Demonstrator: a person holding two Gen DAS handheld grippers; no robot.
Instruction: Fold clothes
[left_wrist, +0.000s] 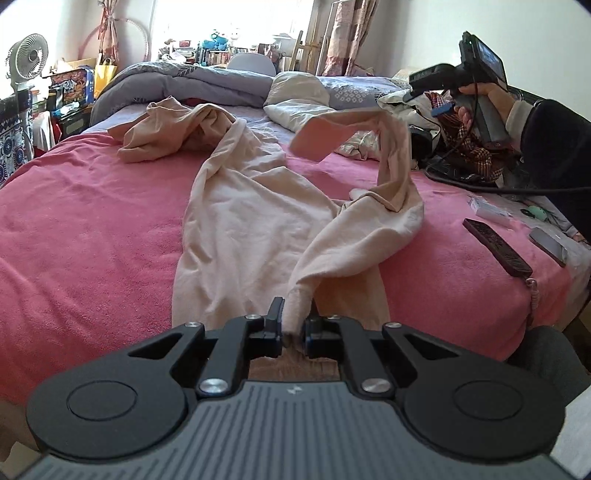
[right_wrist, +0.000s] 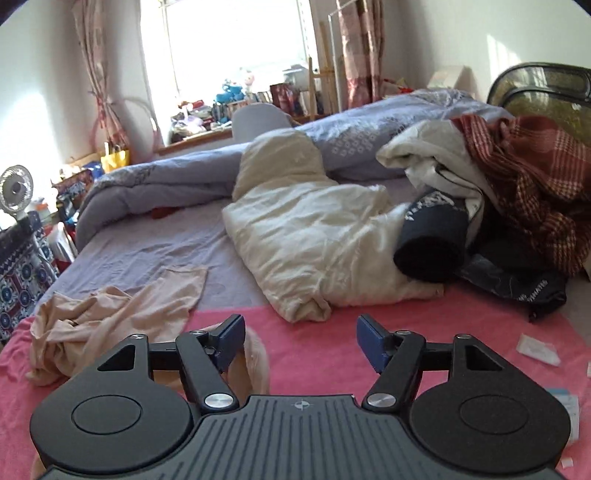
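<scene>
Two beige garments (left_wrist: 258, 206) (left_wrist: 162, 129), one remote (left_wrist: 496, 245), one phone (left_wrist: 548, 245), one fan (left_wrist: 27, 55).

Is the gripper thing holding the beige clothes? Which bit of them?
Yes. The left gripper pinches the beige garment by the tip of a narrow end near the bed's edge. The right gripper is open and holds nothing.

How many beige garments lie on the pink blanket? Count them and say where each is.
2. A long garment runs down the middle, its near end pinched by the left gripper. A crumpled garment lies at the far left. Others may hide in the pile at right.
</scene>
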